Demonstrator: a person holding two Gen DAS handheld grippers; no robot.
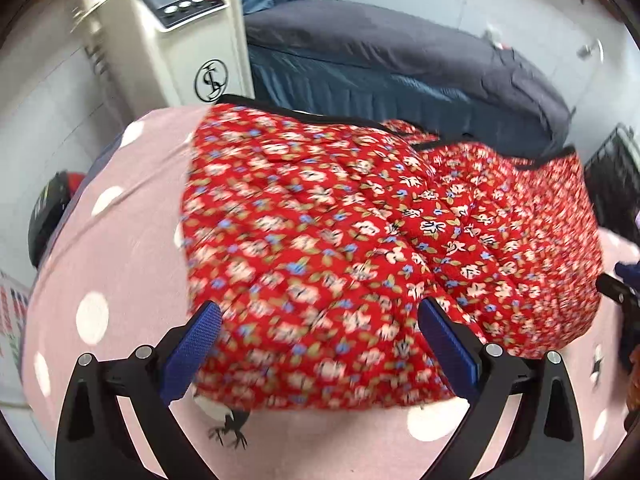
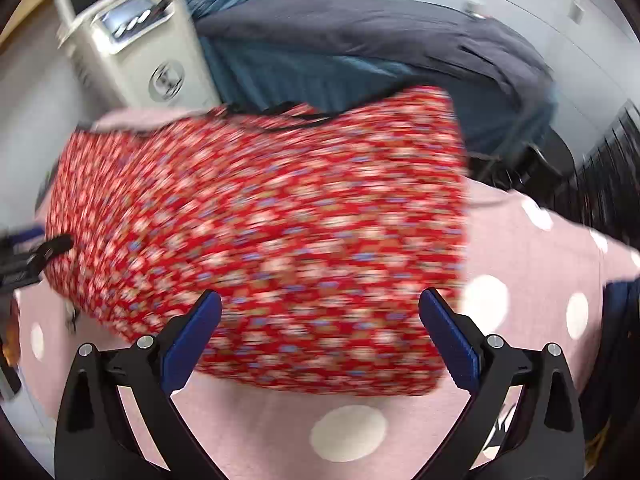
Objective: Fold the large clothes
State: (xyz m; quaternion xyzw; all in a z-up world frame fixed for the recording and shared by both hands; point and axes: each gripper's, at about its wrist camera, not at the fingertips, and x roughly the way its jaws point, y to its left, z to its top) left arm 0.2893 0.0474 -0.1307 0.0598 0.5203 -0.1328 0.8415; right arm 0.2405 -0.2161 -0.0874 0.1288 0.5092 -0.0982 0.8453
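Observation:
A red floral garment [image 1: 340, 248] with black trim lies folded in a rough rectangle on a pink sheet with white dots [image 1: 120, 240]. It also shows, blurred, in the right wrist view [image 2: 280, 232]. My left gripper [image 1: 320, 316] is open and empty, its blue pads over the garment's near edge. My right gripper [image 2: 320, 308] is open and empty, above the garment's near edge on the pink sheet [image 2: 540, 280]. The right gripper's tip [image 1: 616, 288] shows at the right edge of the left wrist view; the left gripper's tip [image 2: 36, 252] shows at the left of the right wrist view.
A cream oil heater with a control panel [image 1: 188, 32] stands behind the sheet at the far left. A bed with dark grey and blue bedding [image 1: 400, 64] lies beyond. A black crate [image 1: 616, 176] stands at the right. A dark round object [image 1: 48, 212] sits at the left.

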